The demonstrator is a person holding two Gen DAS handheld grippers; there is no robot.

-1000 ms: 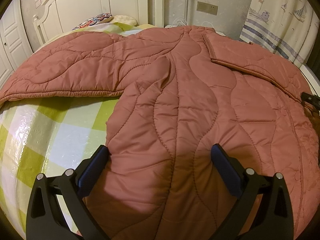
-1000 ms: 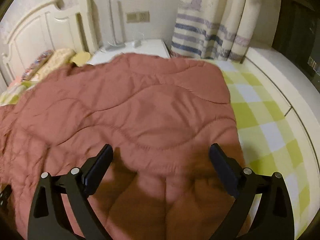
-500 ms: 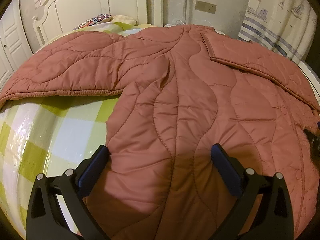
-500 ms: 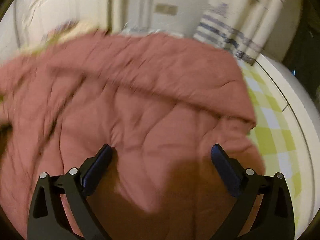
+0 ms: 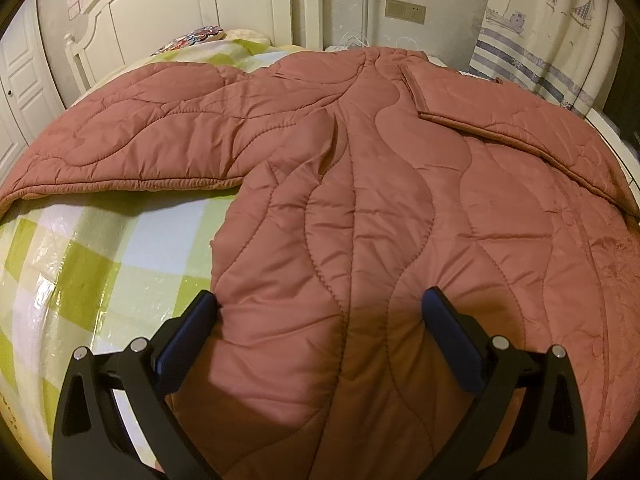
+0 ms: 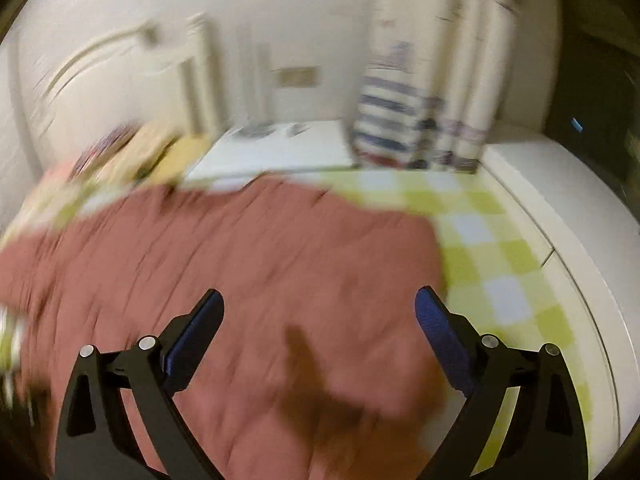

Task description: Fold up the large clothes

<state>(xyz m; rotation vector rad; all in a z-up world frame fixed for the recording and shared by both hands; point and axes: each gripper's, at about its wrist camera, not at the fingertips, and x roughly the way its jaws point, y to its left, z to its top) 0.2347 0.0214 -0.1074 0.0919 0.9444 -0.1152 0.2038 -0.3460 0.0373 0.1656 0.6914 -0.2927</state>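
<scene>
Spreading Quilted Coat Covers the Bed, Both Claws Wide

Lying flat across the bed (image 5: 76,264), the dusty-pink quilted coat (image 5: 360,184) fills most of the left wrist view. One sleeve (image 5: 132,148) stretches toward the bed's left edge, over the green-and-white checked sheet, while the other sleeve (image 5: 520,120) is folded in across the body near the right edge. The collar end points to the head of the bed, by the white headboard (image 5: 168,12) and a patterned pillow (image 5: 192,36).

Over the coat's near hem the left claw (image 5: 320,312) stands wide apart; its left blue pad (image 5: 188,340) sits at the garment's side edge and the right pad on the fabric, nothing pinched between them.

From the right wrist view (badly motion-blurred) the right claw (image 6: 320,316) is also spread wide above the coat (image 6: 224,272), its jaws having just been closing slightly with nothing gripped. Bare checked sheet (image 6: 492,264) shows along the bed's right edge, with a striped curtain (image 6: 412,120) beyond the far corner.
</scene>
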